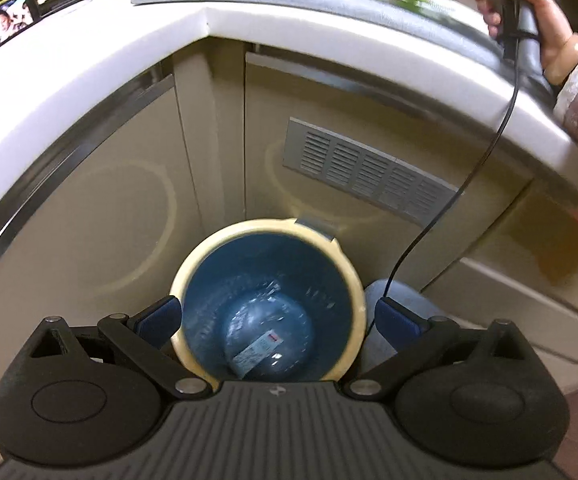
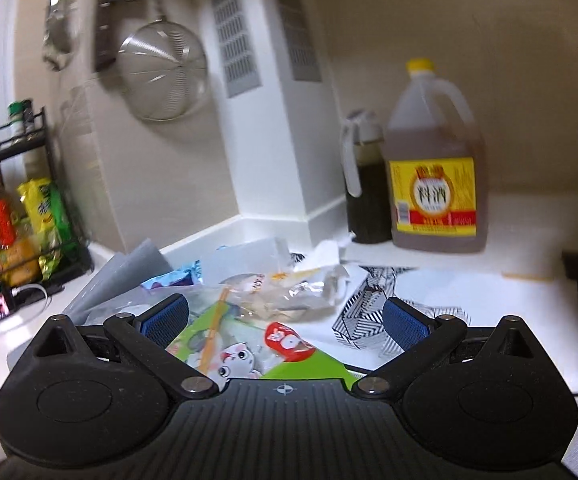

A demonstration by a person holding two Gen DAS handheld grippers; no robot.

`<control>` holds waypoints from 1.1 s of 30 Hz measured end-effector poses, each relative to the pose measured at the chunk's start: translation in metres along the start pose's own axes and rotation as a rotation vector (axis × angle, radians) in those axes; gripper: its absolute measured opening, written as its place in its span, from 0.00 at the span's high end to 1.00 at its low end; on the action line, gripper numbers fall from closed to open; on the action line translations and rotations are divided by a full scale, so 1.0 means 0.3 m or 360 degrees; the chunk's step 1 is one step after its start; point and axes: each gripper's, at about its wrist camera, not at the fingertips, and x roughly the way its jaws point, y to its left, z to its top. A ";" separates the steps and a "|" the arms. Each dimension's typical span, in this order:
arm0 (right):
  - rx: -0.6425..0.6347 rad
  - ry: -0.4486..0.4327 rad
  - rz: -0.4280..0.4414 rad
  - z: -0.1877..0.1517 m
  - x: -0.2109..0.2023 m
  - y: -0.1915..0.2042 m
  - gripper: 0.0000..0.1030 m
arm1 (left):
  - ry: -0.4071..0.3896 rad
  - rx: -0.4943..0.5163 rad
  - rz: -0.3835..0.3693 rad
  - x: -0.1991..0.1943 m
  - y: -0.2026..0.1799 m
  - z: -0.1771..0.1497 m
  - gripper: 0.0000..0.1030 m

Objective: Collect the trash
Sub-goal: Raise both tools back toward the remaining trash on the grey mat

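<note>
My left gripper (image 1: 277,316) is open and empty, held above a round bin (image 1: 205,256) with a cream rim and blue inside that stands on the floor by the cabinet corner. A clear wrapper with a label (image 1: 259,350) lies at the bin's bottom. My right gripper (image 2: 285,318) is open and empty, just above a pile of trash on the counter: a green cartoon snack bag (image 2: 249,356), a clear crumpled wrapper (image 2: 289,292), a blue wrapper (image 2: 173,278) and black-and-white patterned paper (image 2: 363,308). The right gripper's handle and hand show in the left wrist view (image 1: 529,20).
A large yellow-labelled cooking wine jug (image 2: 435,172) and a dark sauce bottle (image 2: 365,192) stand behind the pile. A rack of snacks and bottles (image 2: 13,220) is at the left. A strainer (image 2: 163,72) hangs on the wall. A grey mat (image 2: 129,268) lies under the trash. A vent (image 1: 369,170) is on the cabinet.
</note>
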 end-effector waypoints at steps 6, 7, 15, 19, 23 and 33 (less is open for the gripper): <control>0.0095 0.0095 -0.0002 -0.013 0.022 -0.033 0.00 | 0.0071 0.0059 0.0069 0.018 -0.052 0.093 0.00; 0.0104 0.0098 0.0000 -0.014 0.022 -0.035 0.00 | 0.0061 0.0054 0.0047 0.017 -0.058 0.112 0.00; 0.0109 0.0124 -0.0007 -0.019 0.033 -0.040 0.00 | -0.0286 0.0145 0.0090 -0.036 -0.104 0.353 0.00; 0.0120 0.0158 0.0012 -0.019 0.040 -0.045 0.00 | -0.0515 0.0167 0.0211 -0.045 -0.130 0.519 0.00; 0.0121 0.0188 0.0003 -0.021 0.048 -0.050 0.00 | -0.0579 0.0262 0.0308 0.010 -0.186 0.678 0.00; 0.0065 0.0238 0.0027 -0.018 0.053 -0.041 0.00 | -0.0582 0.0783 0.0411 0.255 -0.304 0.875 0.00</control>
